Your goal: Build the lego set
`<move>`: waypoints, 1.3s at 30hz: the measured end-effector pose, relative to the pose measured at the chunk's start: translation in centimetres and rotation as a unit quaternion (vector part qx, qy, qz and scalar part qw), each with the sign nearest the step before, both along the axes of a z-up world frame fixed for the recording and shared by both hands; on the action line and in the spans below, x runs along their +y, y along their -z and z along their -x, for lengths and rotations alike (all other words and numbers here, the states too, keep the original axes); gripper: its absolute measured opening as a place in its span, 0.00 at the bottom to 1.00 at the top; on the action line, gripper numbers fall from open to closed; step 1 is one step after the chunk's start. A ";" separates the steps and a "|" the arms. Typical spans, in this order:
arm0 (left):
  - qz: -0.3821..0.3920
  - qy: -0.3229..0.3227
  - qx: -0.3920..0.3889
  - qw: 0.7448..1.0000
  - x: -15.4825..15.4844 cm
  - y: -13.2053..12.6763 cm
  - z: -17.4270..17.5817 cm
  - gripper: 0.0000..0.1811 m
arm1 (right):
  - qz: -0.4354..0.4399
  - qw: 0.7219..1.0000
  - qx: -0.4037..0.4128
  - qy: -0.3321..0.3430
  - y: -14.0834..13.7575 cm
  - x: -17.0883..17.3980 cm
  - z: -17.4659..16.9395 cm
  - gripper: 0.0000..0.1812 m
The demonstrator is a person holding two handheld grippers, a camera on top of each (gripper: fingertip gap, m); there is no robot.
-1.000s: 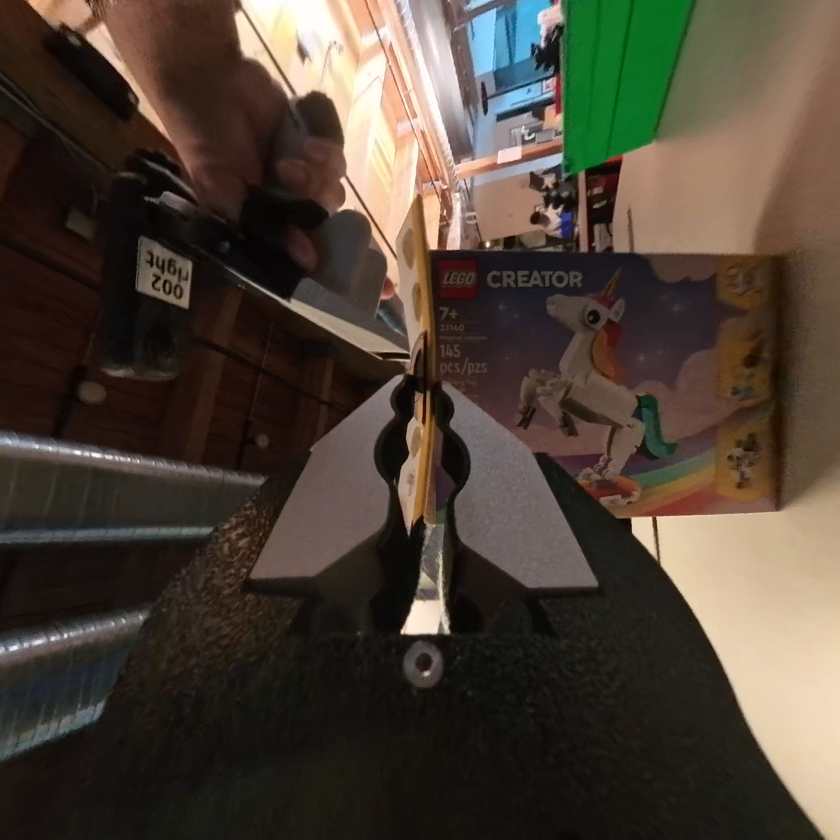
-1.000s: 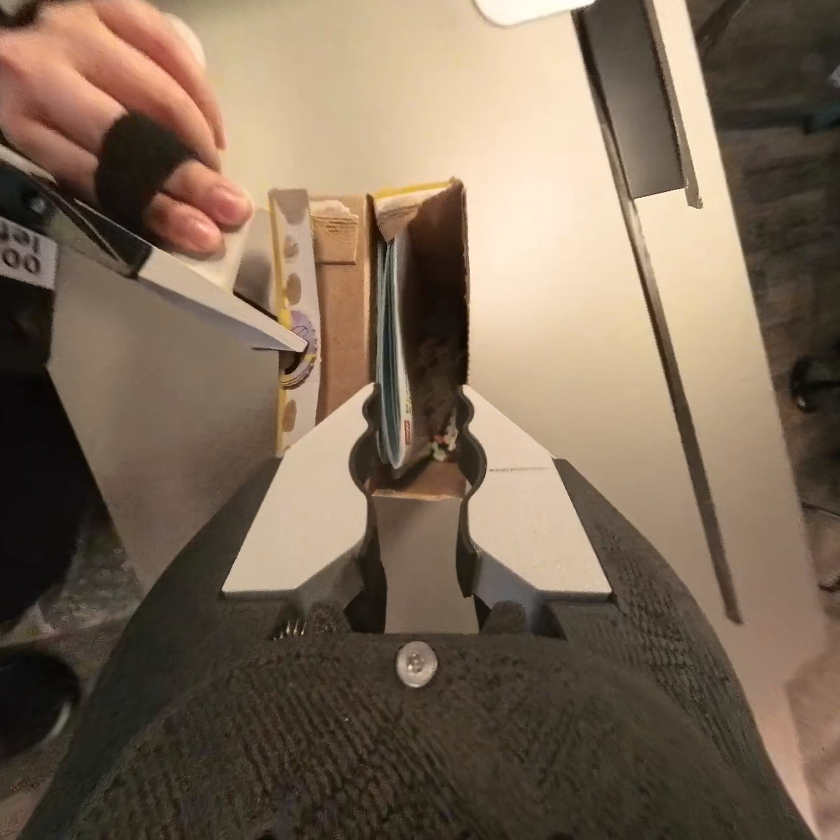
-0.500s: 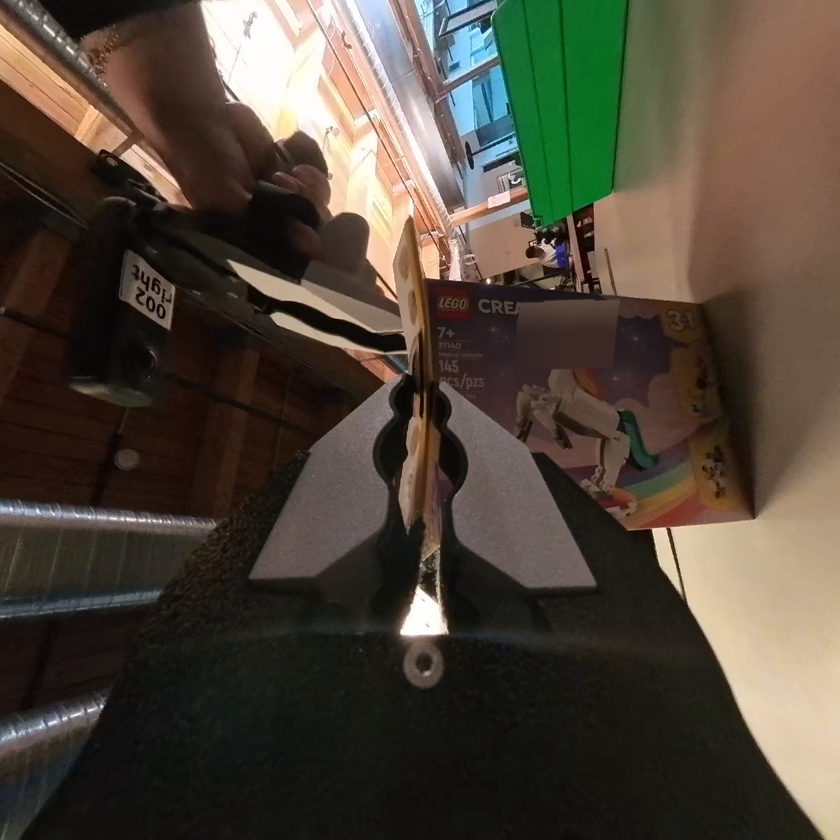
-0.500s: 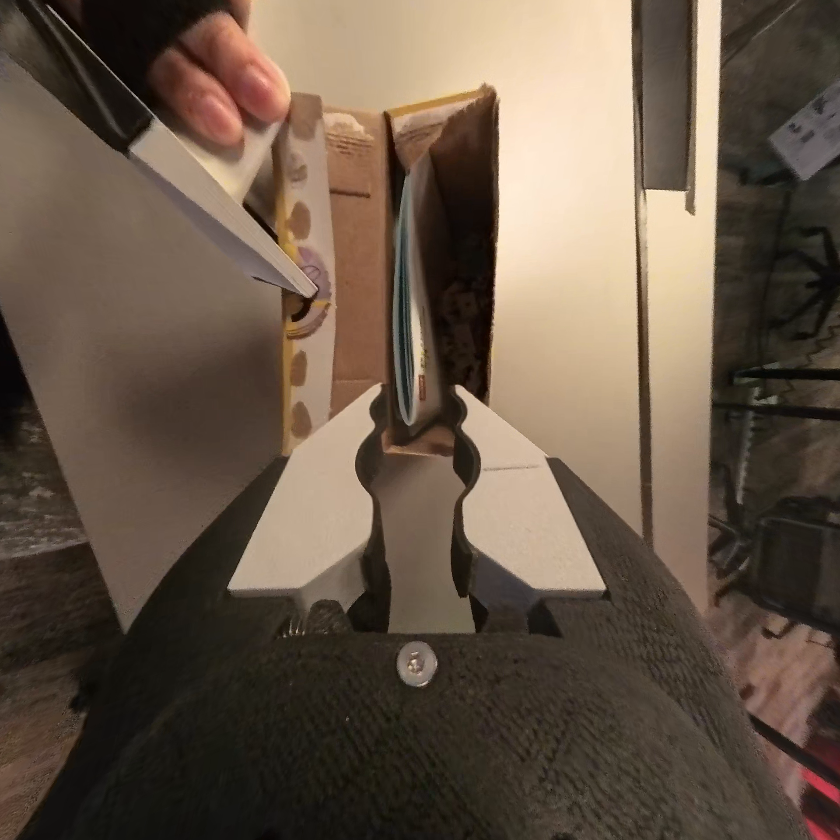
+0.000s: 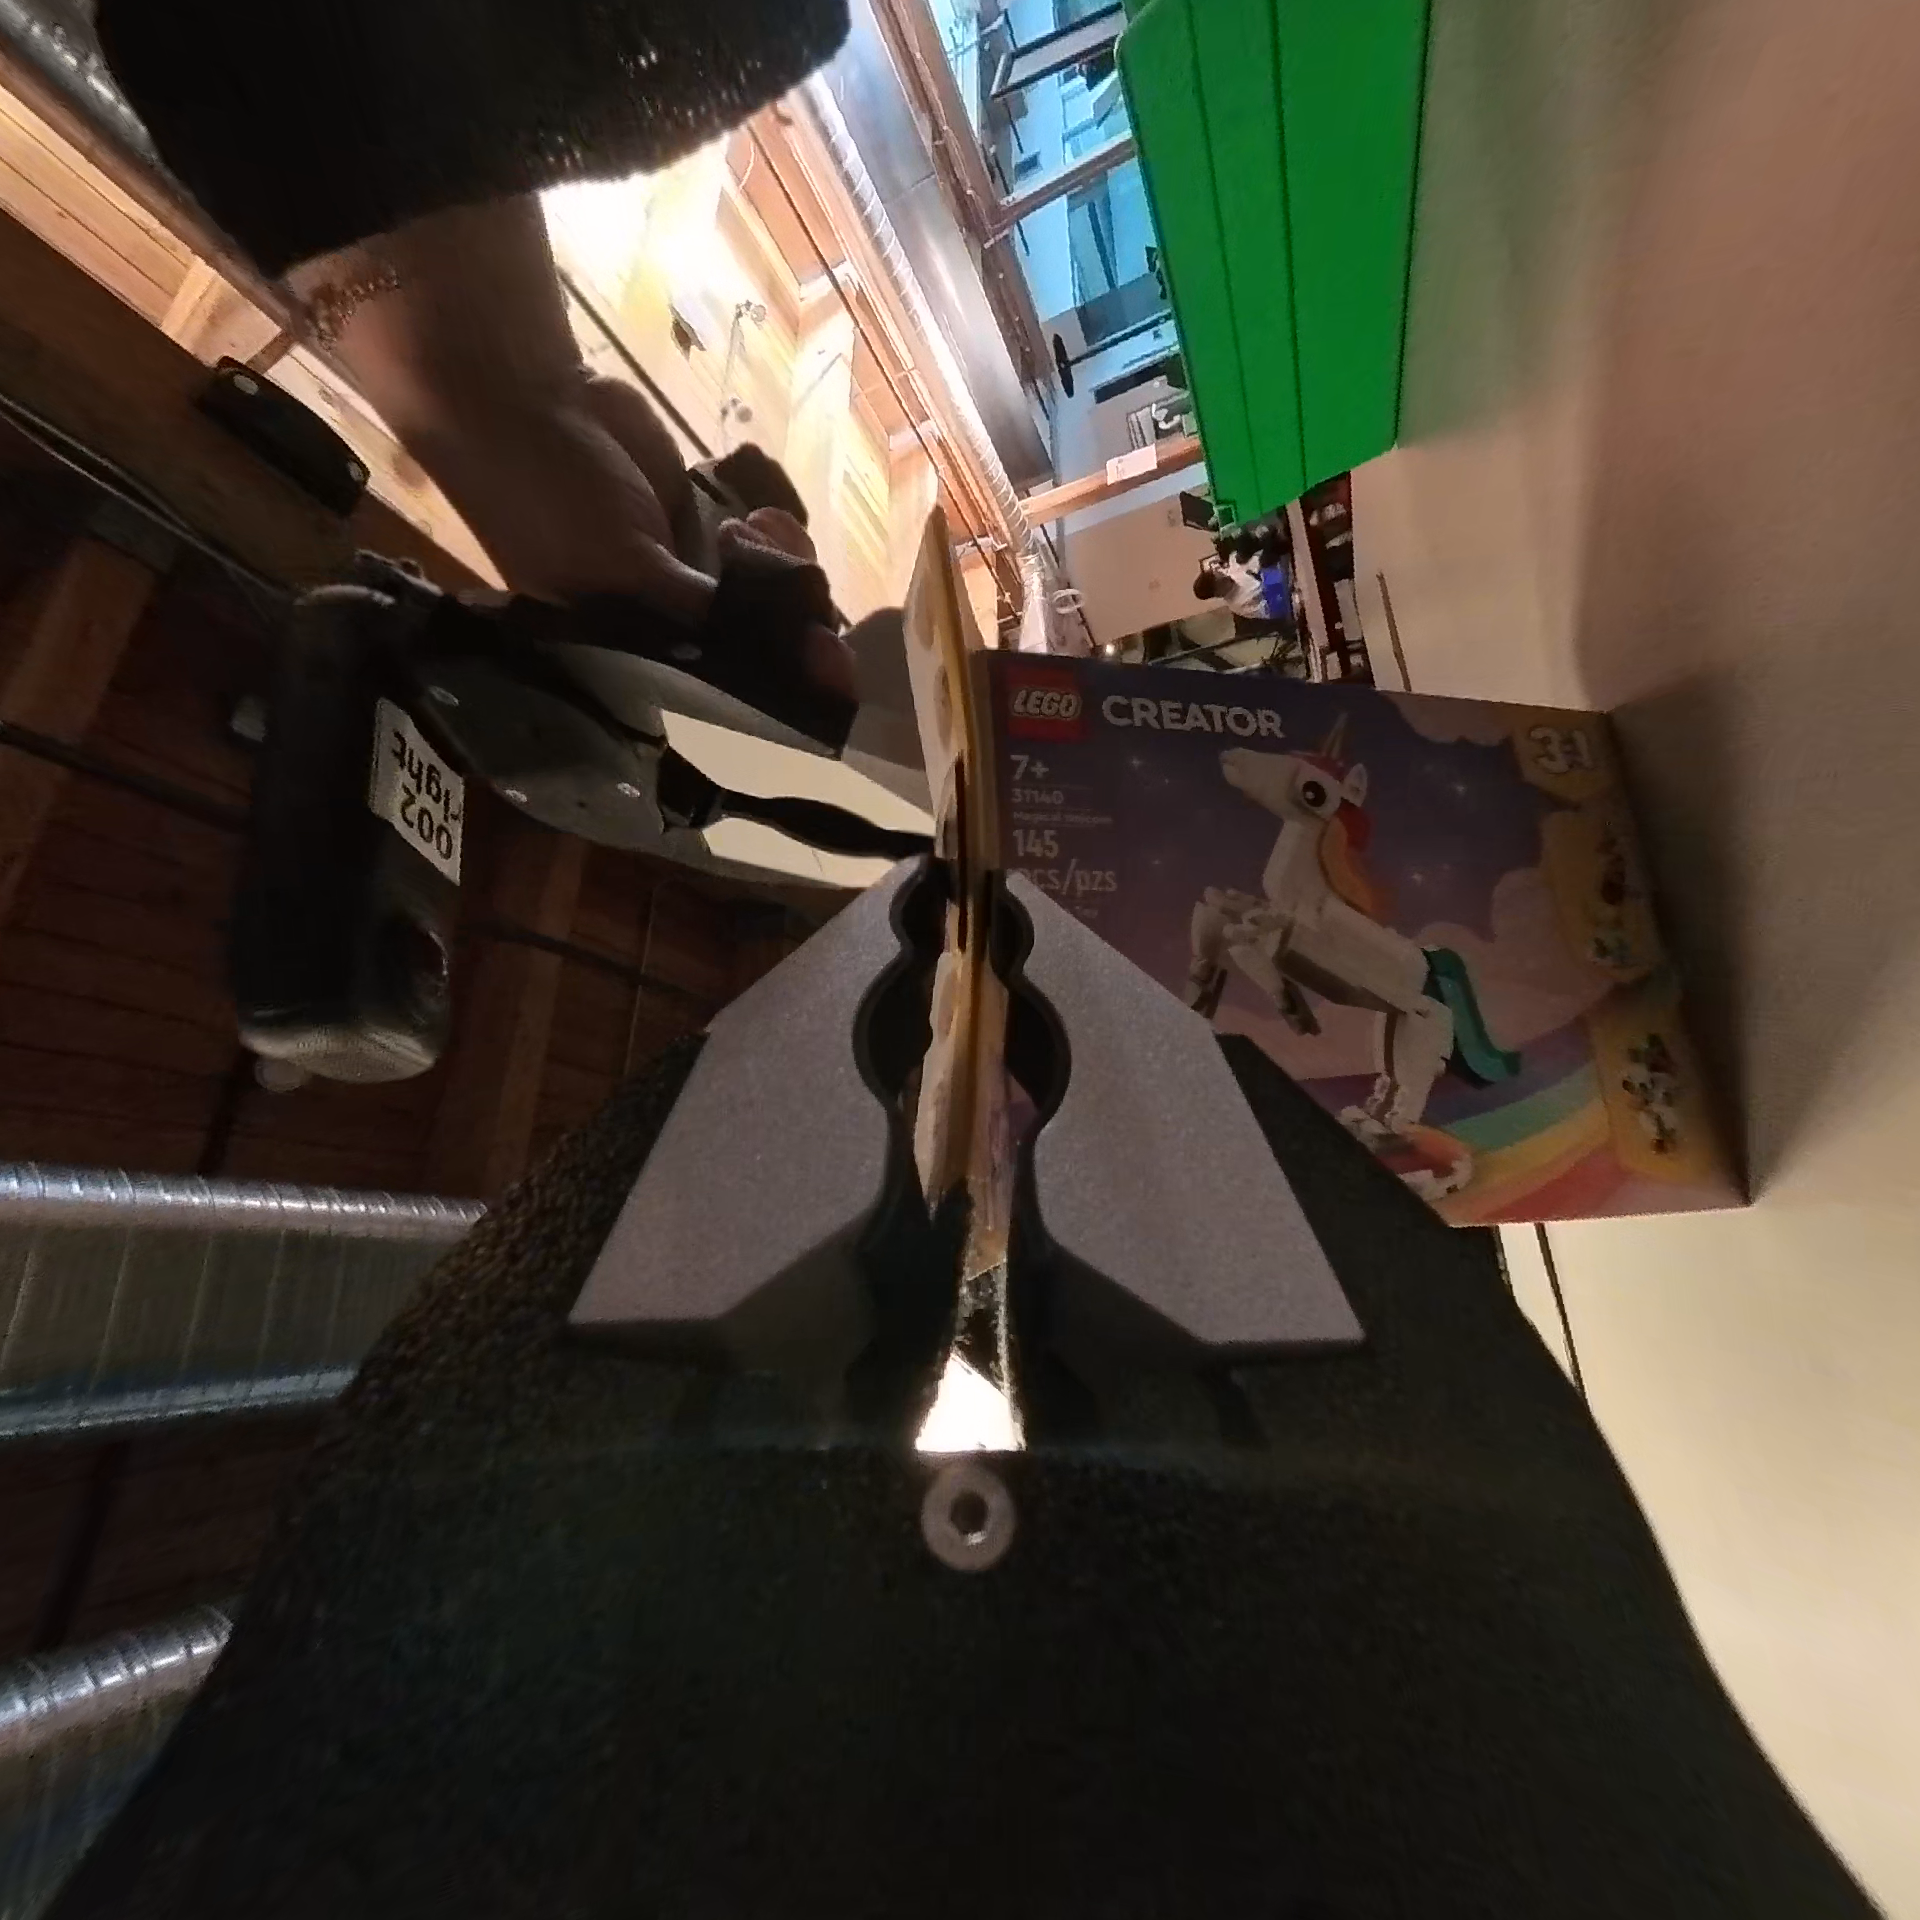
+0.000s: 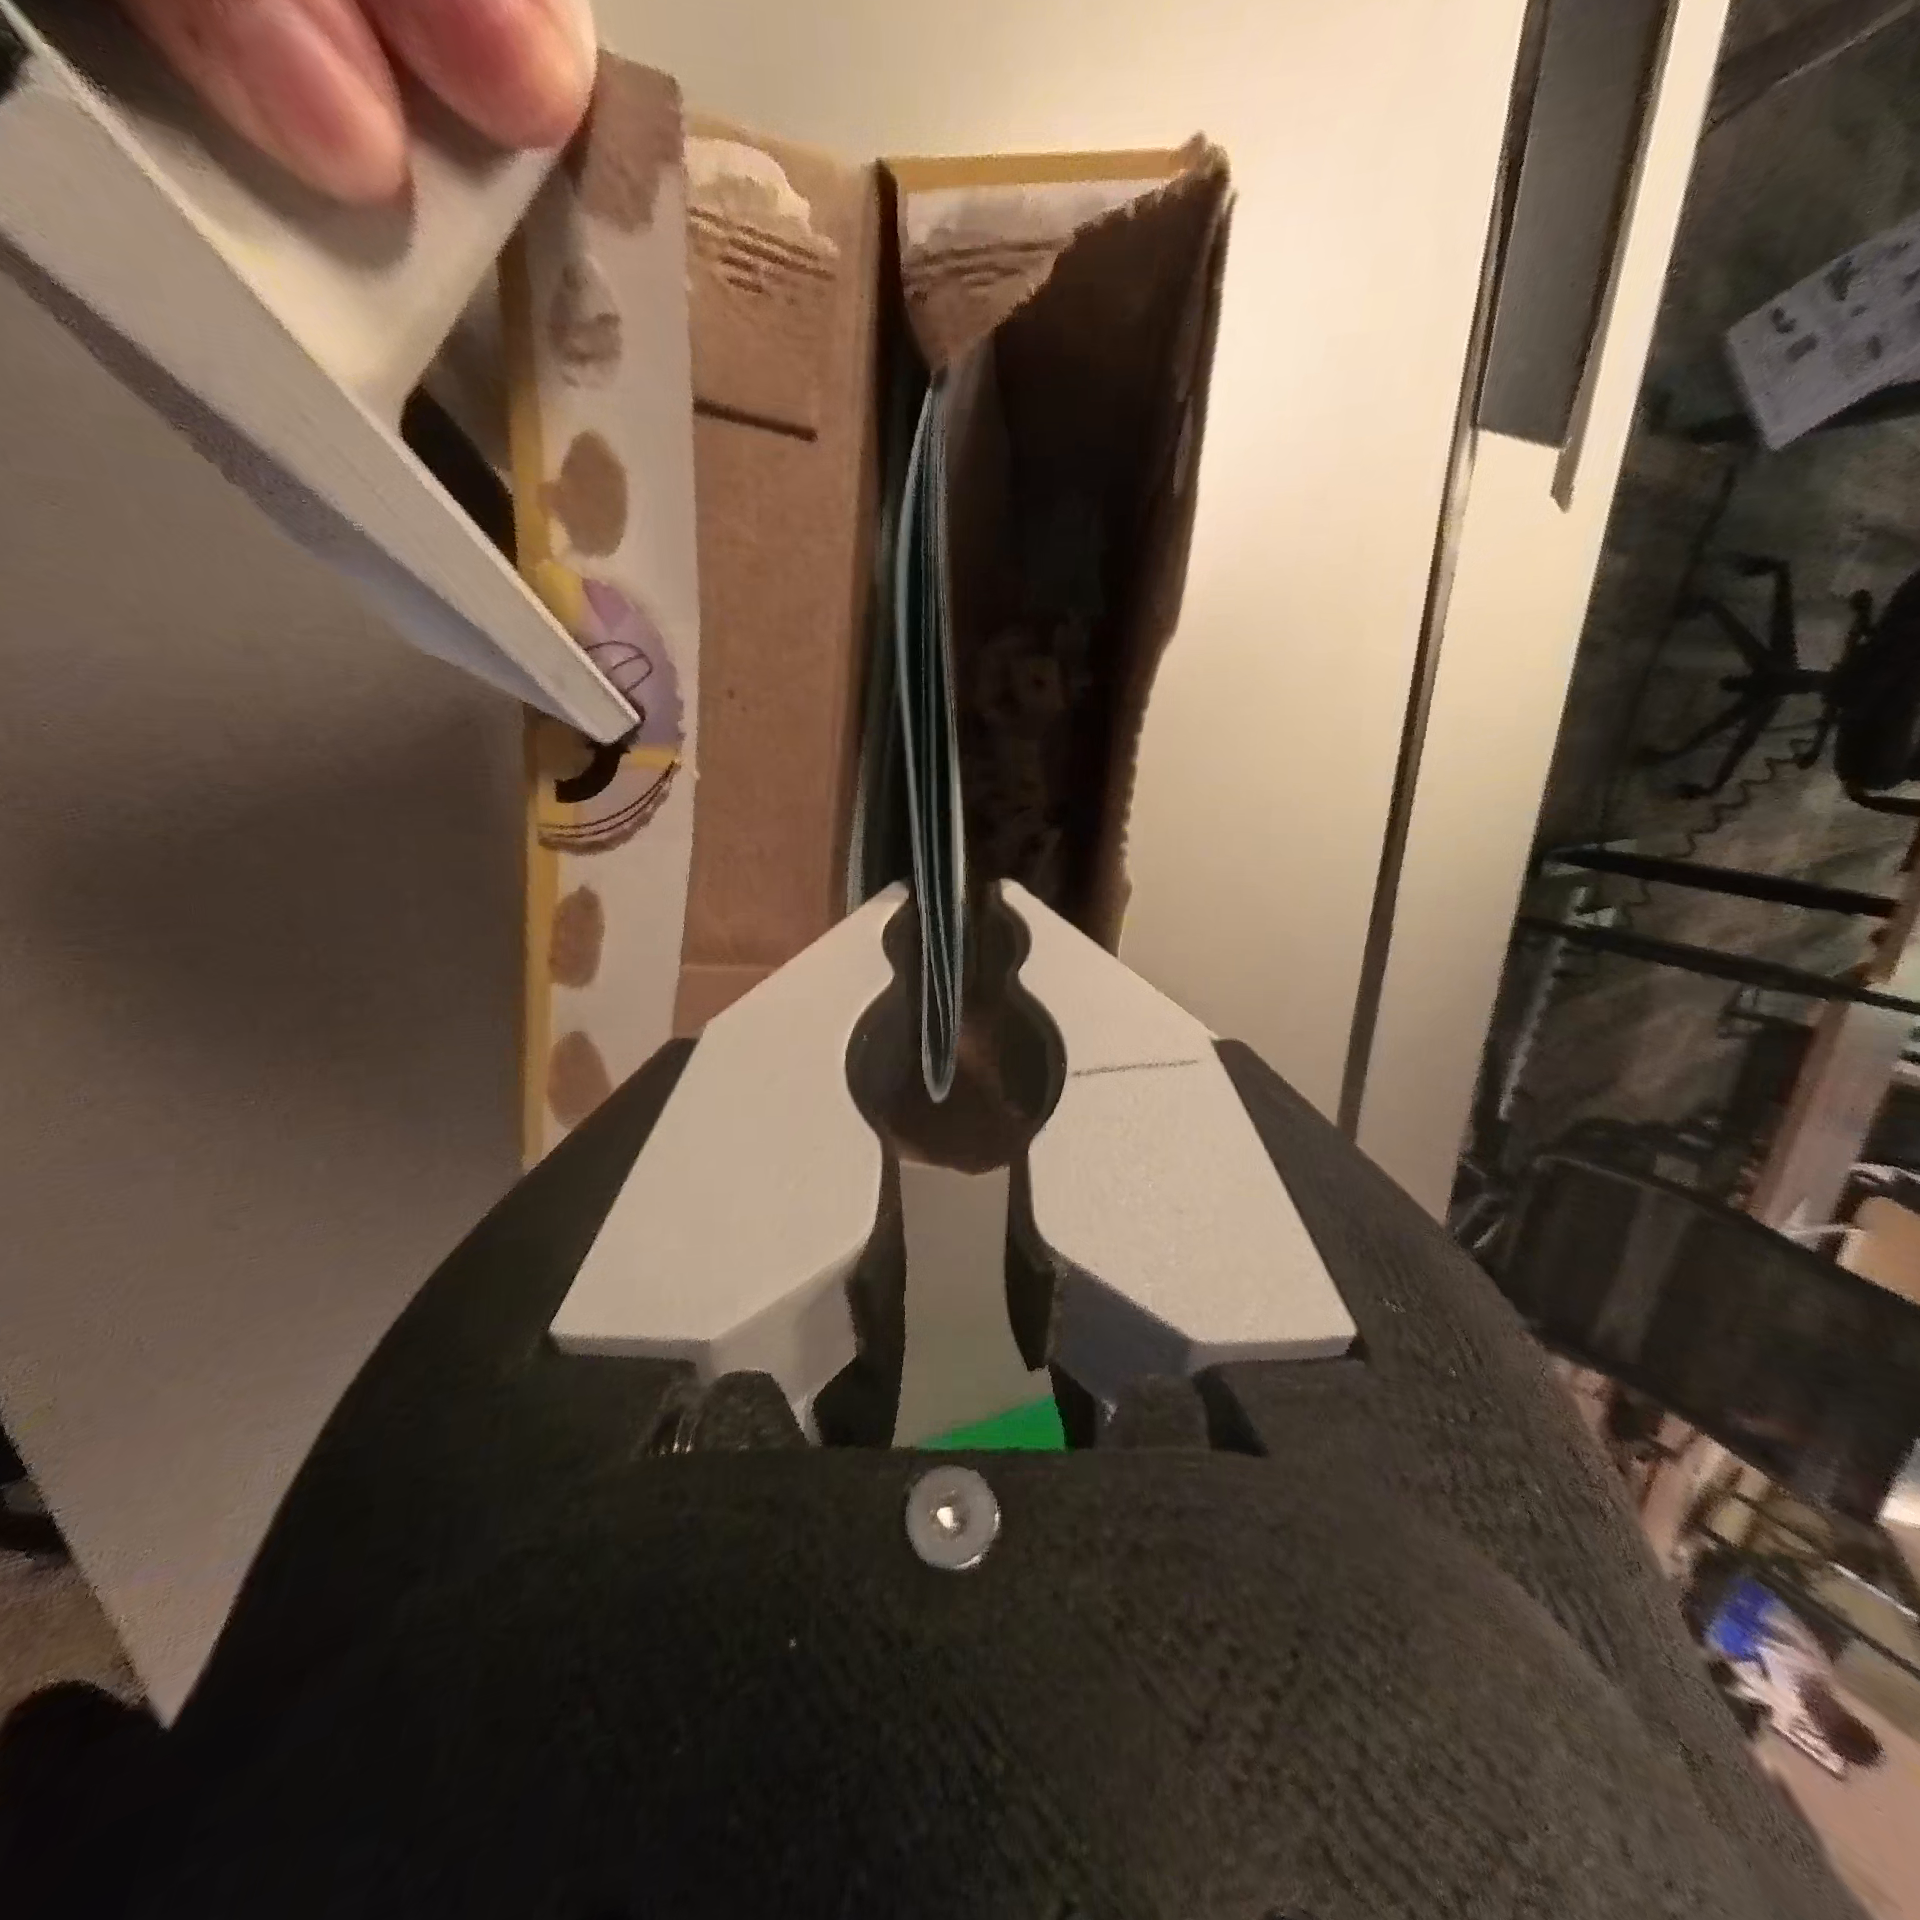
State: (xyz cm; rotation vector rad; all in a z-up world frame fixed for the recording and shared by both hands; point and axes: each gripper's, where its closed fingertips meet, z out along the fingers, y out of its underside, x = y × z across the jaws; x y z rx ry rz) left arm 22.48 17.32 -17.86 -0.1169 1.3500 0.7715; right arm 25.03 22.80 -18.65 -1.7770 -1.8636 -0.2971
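The Lego box [image 5: 1351,935] with a unicorn picture stands on end on the pale table [image 5: 1725,1558]. My left gripper [image 5: 961,873] is shut on the box's yellow end flap [image 5: 940,675] and holds it open. In the right wrist view I look into the open box end [image 6: 1101,540]. My right gripper [image 6: 951,894] is shut on the edge of the instruction booklet [image 6: 930,623] that sticks out of the box. The left gripper [image 6: 597,743] pinches the flap [image 6: 623,468] at the upper left. The right gripper [image 5: 883,836] shows beside the flap in the left wrist view.
A person's hand [image 5: 623,499] holds the right gripper, and fingers [image 6: 447,83] show on the left one. A green panel [image 5: 1278,239] stands past the table's far side. The table edge [image 6: 1413,727] runs along the right, with a dark floor and chair [image 6: 1766,675] beyond. One gripper's finger ends stand about 6 cm off the other's.
My right gripper has moved closer to the box opening and closed from open onto the booklet's edge. My left gripper has kept its hold on the flap.
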 end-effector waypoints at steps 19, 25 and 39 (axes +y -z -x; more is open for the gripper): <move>0.041 -0.053 0.003 0.998 3.1 -2.1 -0.4 0.03 | -0.046 0.998 0.032 0.002 -9.7 1.8 -0.7 0.00; 0.053 -0.072 -0.006 0.996 5.0 -3.1 -0.7 0.03 | -0.063 0.995 0.071 0.016 -14.9 2.1 -2.1 0.00; 0.047 -0.063 -0.006 0.997 8.0 -3.9 -1.2 0.03 | -0.147 0.964 0.180 0.130 -22.1 6.5 -11.8 0.00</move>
